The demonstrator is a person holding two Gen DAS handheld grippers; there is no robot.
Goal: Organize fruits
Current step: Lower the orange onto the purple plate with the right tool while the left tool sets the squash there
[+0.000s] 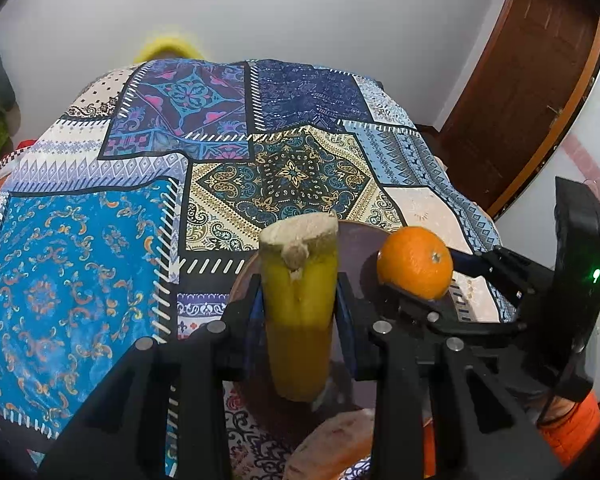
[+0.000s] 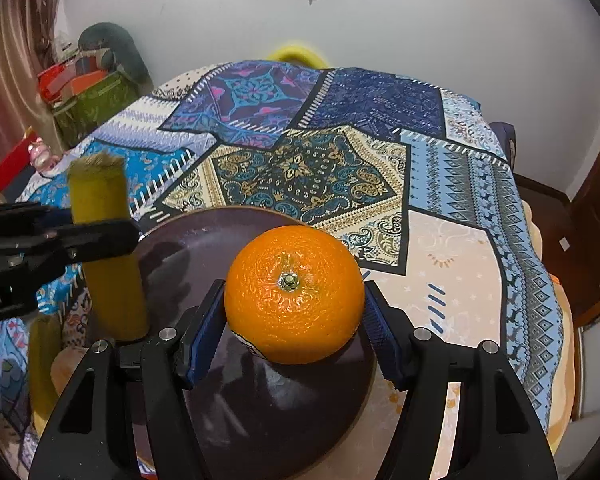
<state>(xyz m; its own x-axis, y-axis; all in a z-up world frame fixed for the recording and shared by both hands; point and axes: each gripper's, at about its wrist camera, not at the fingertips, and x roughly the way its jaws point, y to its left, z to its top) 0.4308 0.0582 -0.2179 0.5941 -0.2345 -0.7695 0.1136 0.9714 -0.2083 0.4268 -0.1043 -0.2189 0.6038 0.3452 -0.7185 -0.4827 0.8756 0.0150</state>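
Note:
My left gripper is shut on a yellow banana bunch, held stem end up over the left edge of a dark round plate. It also shows in the right wrist view, clamped by the left gripper. My right gripper is shut on an orange, its blue pads pressed to both sides, low over the dark plate. The orange also shows in the left wrist view, at the right side of the plate.
A patchwork cloth covers the bed-like surface. A pale pinkish fruit lies below the left gripper. Another yellow fruit lies at the left. Bags stand at the back left, a wooden door at the right.

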